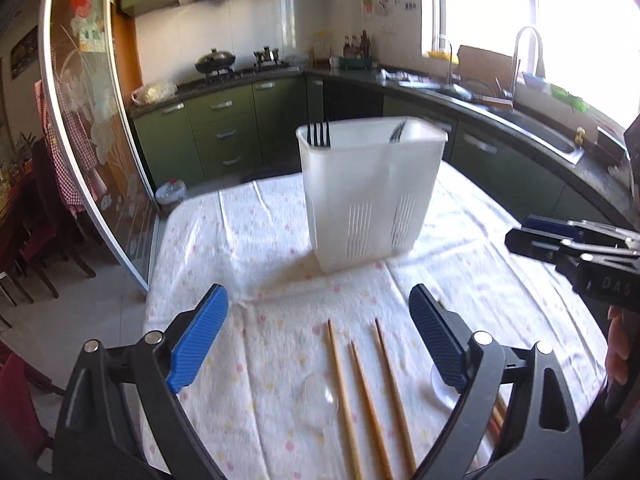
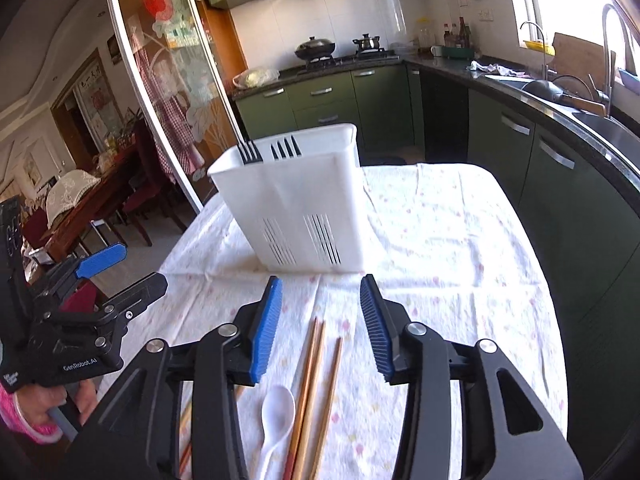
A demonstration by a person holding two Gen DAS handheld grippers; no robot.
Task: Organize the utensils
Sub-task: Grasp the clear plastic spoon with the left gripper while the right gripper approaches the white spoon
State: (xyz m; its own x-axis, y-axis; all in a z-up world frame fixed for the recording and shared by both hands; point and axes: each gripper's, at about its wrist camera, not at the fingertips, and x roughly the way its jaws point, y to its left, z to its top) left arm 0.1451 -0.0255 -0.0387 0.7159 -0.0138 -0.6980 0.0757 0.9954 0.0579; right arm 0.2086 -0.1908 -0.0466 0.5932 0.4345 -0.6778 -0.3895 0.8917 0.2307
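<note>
Caddy (image 1: 370,196), white plastic w/ slotted lower walls, stands upright on the flowered tablecloth (image 1: 240,248), mid-table. Two black forks (image 1: 319,134) stick tines-up out of it, one at each end of the rim as I see it from the left wrist cam. My left gripper (image 1: 318,332) hangs spread wide, nothing btwn the blue pads; wooden chopsticks (image 1: 360,396) lie loose on the cloth just below and btwn its fingers. My right gripper (image 2: 322,320) is parted about halfway, also empty, over more chopsticks and a white plastic spoon (image 2: 276,412) lying beside them. Both grippers sit on the near side of the caddy, apart from it. Green cabinets (image 2: 320,100) behind.
</note>
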